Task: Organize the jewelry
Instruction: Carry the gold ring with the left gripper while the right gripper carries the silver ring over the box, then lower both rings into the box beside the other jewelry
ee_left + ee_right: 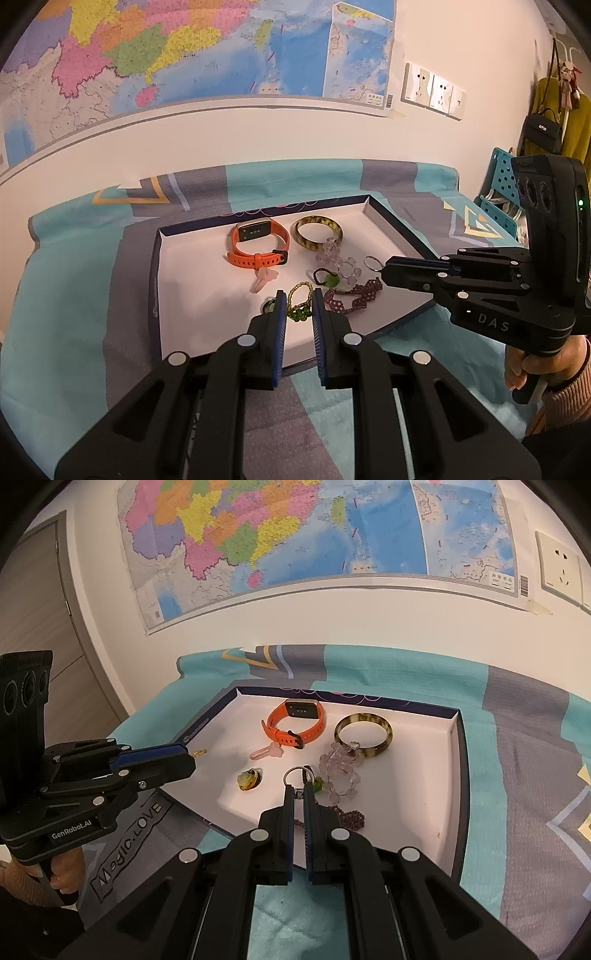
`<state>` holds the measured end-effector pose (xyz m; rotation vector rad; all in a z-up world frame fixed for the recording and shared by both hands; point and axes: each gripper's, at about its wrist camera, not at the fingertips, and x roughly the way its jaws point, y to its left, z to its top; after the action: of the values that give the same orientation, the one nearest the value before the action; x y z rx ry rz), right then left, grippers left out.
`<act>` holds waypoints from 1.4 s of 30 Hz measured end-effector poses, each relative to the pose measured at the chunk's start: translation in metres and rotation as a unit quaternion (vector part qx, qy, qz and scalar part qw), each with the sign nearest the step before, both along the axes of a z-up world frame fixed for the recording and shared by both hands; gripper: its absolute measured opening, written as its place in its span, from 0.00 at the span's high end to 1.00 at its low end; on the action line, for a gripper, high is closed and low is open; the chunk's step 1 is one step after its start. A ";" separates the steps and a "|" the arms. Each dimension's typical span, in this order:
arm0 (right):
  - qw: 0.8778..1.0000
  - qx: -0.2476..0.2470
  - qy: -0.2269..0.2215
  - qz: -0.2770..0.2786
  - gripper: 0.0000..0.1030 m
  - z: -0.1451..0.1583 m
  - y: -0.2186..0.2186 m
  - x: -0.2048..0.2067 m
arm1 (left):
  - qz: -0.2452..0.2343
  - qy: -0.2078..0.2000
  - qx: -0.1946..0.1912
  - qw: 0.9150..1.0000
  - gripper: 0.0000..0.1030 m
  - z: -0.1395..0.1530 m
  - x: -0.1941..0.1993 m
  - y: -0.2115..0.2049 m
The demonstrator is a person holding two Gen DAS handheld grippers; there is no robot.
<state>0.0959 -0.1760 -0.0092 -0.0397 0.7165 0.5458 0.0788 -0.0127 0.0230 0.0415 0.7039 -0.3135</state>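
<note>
Both claws are over the tray [155,280], a shallow box with a white floor and dark blue rim. It sits on a teal and grey patterned cloth [74,277] covering the counter, against a wall with a map [166,48].

Left claw [299,295]: nearly closed, only a narrow gap between the blue pads. The green beaded bracelet [298,304] sits in that gap at the tips. From the right wrist camera, a short yellowish run of beads sticks out of the tip of the left claw [192,757], above the tray's left edge. I read this as a grip on the bracelet.

Right claw [300,788]: fully closed. The metal ring [295,773] stands at its tips with its lower edge between the pads. The left wrist view agrees, with the ring touching the tip of the right claw [386,271]. I cannot tell whether the ring is clear of the tray floor. A hand [524,365] in a pink ribbed cuff grips this claw's handle.

Items lying in the tray:
- orange watch band [255,258], far centre
- mottled yellow bangle [317,220], just right of the band
- clear bead bracelet [340,264], overlapping the bangle's near edge
- dark cord loop with green bead [328,278], beside the ring
- purple beaded bracelet [354,295], near right
- pink hair clip [262,278], just below the band
- yellow-green pendant [249,779], left of the ring, apart from it
</note>
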 end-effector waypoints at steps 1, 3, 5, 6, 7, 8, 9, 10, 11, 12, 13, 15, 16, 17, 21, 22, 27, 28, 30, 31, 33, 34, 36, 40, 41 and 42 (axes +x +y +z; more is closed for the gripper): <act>1.000 0.000 0.000 0.000 0.97 0.000 0.000 0.001 | 0.001 0.000 0.000 1.000 0.86 0.000 0.001 0.000; 1.000 -0.001 0.000 -0.001 0.97 0.000 0.001 0.002 | 0.002 0.001 0.000 1.000 0.86 -0.001 0.001 -0.001; 1.000 -0.001 0.001 -0.001 0.97 0.000 0.001 0.004 | 0.002 0.002 0.000 1.000 0.86 -0.001 0.002 -0.001; 1.000 -0.002 0.001 -0.001 0.97 0.000 0.001 0.004 | 0.003 0.002 0.000 1.000 0.86 -0.002 0.003 -0.001; 1.000 -0.002 0.001 -0.001 0.97 0.000 0.001 0.004 | 0.003 0.002 0.000 1.000 0.86 -0.002 0.003 -0.001; 1.000 -0.002 0.000 -0.001 0.97 0.000 0.001 0.005 | 0.004 0.003 0.000 1.000 0.86 -0.002 0.004 -0.001; 1.000 -0.002 0.001 -0.001 0.97 0.000 0.001 0.005 | 0.004 0.003 0.001 1.000 0.86 -0.002 0.004 -0.001; 1.000 -0.002 0.000 0.000 0.97 0.000 0.001 0.005 | 0.004 0.003 0.001 1.000 0.86 -0.002 0.004 -0.001; 1.000 -0.002 0.000 0.000 0.97 0.001 0.001 0.006 | 0.004 0.003 0.001 1.000 0.86 -0.002 0.004 -0.001; 1.000 -0.002 0.001 0.000 0.97 0.001 0.001 0.006 | 0.004 0.003 0.001 1.000 0.86 -0.002 0.005 -0.001; 1.000 -0.002 0.001 0.000 0.97 0.001 0.001 0.006 | 0.004 0.003 0.001 1.000 0.86 -0.002 0.005 -0.002; 1.000 -0.002 0.001 -0.001 0.97 0.001 0.002 0.007 | 0.004 0.004 0.001 1.000 0.86 -0.003 0.006 -0.002; 1.000 -0.002 0.001 0.000 0.97 0.001 0.001 0.007 | 0.004 0.005 0.001 1.000 0.86 -0.003 0.007 -0.002; 1.000 -0.002 0.001 -0.001 0.97 0.001 0.002 0.008 | 0.004 0.005 0.002 1.000 0.86 -0.004 0.008 -0.002; 1.000 -0.004 0.003 -0.002 0.97 0.000 0.003 0.011 | 0.007 0.007 0.002 1.000 0.86 -0.005 0.011 -0.002; 1.000 -0.003 0.003 -0.002 0.97 -0.001 0.003 0.011 | 0.007 0.008 0.002 1.000 0.86 -0.006 0.012 -0.003; 1.000 -0.005 0.006 -0.002 0.97 -0.003 0.005 0.014 | 0.010 0.012 0.000 1.000 0.86 -0.008 0.014 -0.002; 1.000 -0.006 0.007 -0.002 0.97 -0.004 0.005 0.015 | 0.010 0.014 0.000 1.000 0.86 -0.009 0.015 -0.002; 1.000 -0.007 0.008 -0.002 0.97 -0.005 0.006 0.016 | 0.012 0.016 0.000 1.000 0.86 -0.010 0.017 -0.001; 1.000 -0.008 0.009 -0.002 0.97 -0.006 0.006 0.018 | 0.012 0.017 0.000 1.000 0.86 -0.011 0.018 -0.001; 1.000 -0.008 0.011 -0.002 0.97 -0.007 0.007 0.019 | 0.013 0.019 0.001 1.000 0.86 -0.012 0.019 -0.001; 1.000 -0.009 0.012 -0.002 0.97 -0.008 0.007 0.020 | 0.014 0.020 0.002 1.000 0.86 -0.013 0.020 -0.002; 1.000 -0.010 0.014 -0.002 0.97 -0.010 0.008 0.021 | 0.015 0.023 0.003 1.000 0.86 -0.015 0.022 -0.002; 1.000 -0.013 0.016 -0.002 0.97 -0.012 0.009 0.024 | 0.018 0.026 0.006 0.999 0.86 -0.018 0.026 -0.002; 1.000 -0.014 0.016 -0.003 0.97 -0.012 0.010 0.025 | 0.018 0.026 0.006 0.999 0.86 -0.018 0.026 -0.003; 1.000 -0.014 0.017 -0.003 0.97 -0.013 0.010 0.026 | 0.019 0.027 0.006 0.999 0.86 -0.018 0.027 -0.003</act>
<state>0.1215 -0.1663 -0.0220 -0.0550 0.7564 0.5320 0.1059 -0.0152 0.0049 0.0311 0.7590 -0.2746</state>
